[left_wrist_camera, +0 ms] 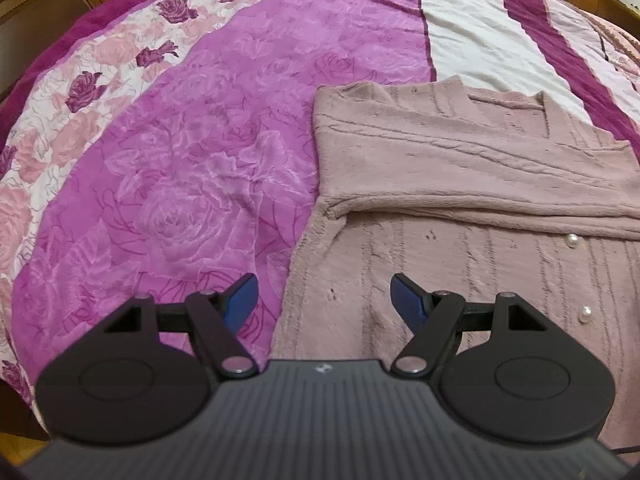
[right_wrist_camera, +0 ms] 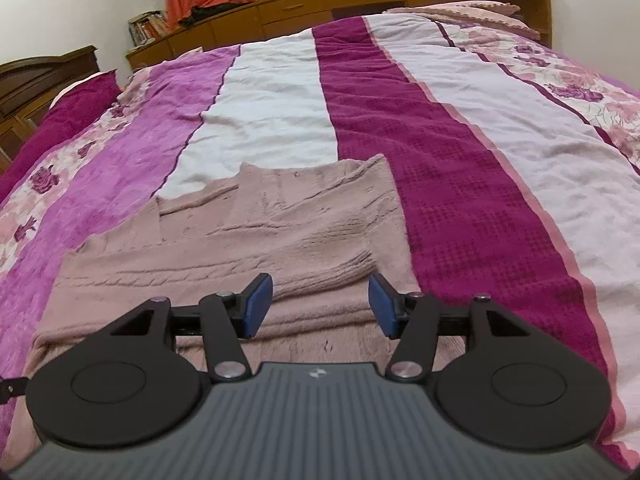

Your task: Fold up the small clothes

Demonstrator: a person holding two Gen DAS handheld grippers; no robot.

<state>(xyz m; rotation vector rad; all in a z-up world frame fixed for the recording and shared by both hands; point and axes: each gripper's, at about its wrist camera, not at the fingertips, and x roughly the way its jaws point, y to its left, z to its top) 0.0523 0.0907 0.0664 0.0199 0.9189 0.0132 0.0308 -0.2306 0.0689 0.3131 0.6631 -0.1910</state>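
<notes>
The sweater (left_wrist_camera: 460, 184) lies at 12 o'clock from the right claw (right_wrist_camera: 321, 306) – folded sleeve running crosswise, 9 to 3 – with both claws, left (left_wrist_camera: 324, 304) too, wide and empty.

The bedspread (right_wrist_camera: 460, 184) around the folded sweater (right_wrist_camera: 248, 236) looks bare, with wooden cabinets (right_wrist_camera: 320, 4) apparently only beyond its far edge.

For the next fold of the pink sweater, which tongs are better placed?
Probably the left tongs. They stand open over the pink sweater's unfolded lower part, at its side edge. The right tongs, also open, hover above the sleeve already folded across.
</notes>
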